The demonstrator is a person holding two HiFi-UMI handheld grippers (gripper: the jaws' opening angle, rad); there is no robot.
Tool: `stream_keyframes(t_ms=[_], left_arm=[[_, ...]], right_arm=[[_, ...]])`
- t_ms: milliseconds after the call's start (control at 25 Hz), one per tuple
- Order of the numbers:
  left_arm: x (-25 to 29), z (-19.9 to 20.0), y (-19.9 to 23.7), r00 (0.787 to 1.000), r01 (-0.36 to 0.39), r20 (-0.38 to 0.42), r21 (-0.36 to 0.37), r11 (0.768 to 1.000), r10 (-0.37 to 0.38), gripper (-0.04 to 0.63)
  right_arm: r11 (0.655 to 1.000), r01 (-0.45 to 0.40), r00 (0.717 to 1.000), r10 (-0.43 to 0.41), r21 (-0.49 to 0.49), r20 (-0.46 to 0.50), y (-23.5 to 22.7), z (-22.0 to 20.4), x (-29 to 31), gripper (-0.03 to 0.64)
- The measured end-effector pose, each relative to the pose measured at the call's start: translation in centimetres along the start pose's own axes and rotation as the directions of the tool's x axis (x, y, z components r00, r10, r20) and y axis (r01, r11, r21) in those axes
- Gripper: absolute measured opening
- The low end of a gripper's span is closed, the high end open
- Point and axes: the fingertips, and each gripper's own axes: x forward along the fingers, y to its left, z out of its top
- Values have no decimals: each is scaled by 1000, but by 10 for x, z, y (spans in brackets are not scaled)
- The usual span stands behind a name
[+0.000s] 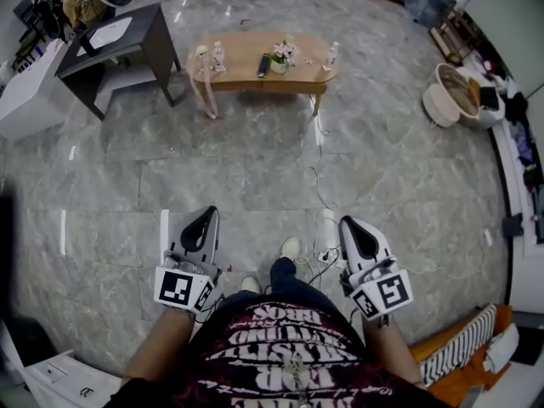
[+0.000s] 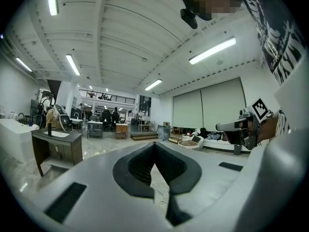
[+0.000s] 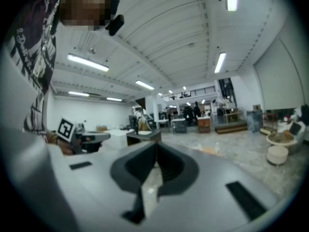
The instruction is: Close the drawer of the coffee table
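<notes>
The floor (image 1: 255,177) is grey marble-look tile, glossy, in a large open hall with a ribbed white ceiling (image 2: 125,37) and long strip lamps (image 2: 212,50). The low wooden desk (image 1: 242,79) (the coffee table of the task) stands well ahead of the person, near the top of the head view, carrying small bottles (image 1: 218,56), a dark remote (image 1: 264,65) and a little pot of flowers (image 1: 281,55). From this far off its drawer cannot be made out. A dark desk (image 1: 144,24) stands to its left, round baskets (image 1: 450,99) lie off to the right, and a thin cable (image 1: 320,181) trails over the tiles towards the person's feet (image 1: 290,246).

The person's dark shirt (image 1: 280,347) bears pale block lettering, seen upside down and too distorted to read. Each marker cube (image 1: 181,287) shows only a black-and-white square pattern, no words.

Both forearms reach forward at waist height, one on each side of the legs. The left hand-held gripper (image 1: 207,217) points roughly level towards the low wooden desk; its own view shows its jaws pressed together with nothing between them. The right hand-held gripper (image 1: 349,226) lies parallel to it, well apart from it, tipped slightly downward, its jaws likewise together and empty
</notes>
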Motion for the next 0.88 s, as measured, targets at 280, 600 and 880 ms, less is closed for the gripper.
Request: stream_keyframes(t_ms=[280, 600, 880], left_arm=[[39, 5, -9, 999, 32, 1, 0, 999, -32, 23], [60, -9, -1, 999, 26, -43, -20, 999, -26, 23], [86, 13, -8, 998, 26, -64, 2, 1000, -26, 23]], right_arm=[[999, -14, 1000, 14, -48, 2, -20, 15, 17, 35], [996, -73, 997, 75, -43, 34, -18, 43, 40, 35], [971, -166, 978, 185, -171, 99, -2, 115, 73, 35]])
